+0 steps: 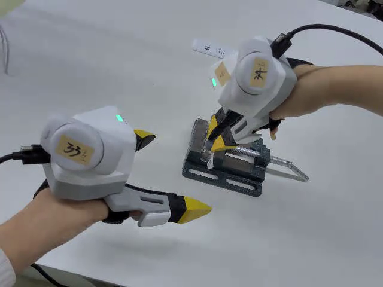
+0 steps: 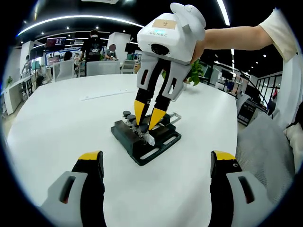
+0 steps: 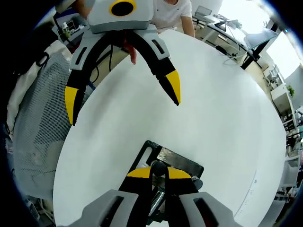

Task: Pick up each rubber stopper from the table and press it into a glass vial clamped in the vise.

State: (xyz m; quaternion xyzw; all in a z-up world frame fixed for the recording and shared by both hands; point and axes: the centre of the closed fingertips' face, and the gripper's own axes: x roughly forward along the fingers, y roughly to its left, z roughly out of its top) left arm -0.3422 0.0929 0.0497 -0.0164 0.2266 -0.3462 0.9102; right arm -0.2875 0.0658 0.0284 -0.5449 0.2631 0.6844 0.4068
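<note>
The dark, round rubber stopper (image 3: pixel 158 168) is pinched between the yellow tips of the right gripper (image 1: pixel 215 140), just above a clear glass vial (image 2: pixel 147 138) in the dark metal vise (image 1: pixel 224 173), with that hand angled steeply down. The left gripper (image 1: pixel 173 173) hovers well apart, jaws wide and empty

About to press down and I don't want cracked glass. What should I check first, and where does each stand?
1. The stopper sits between the right gripper jaws: ok.
2. The right gripper hangs over the vise: ok.
3. The stopper lines up with a vial mouth: cannot tell.
4. The left gripper is open, apart from the vise: ok.
5. The vise lies flat on the table: ok.
</note>
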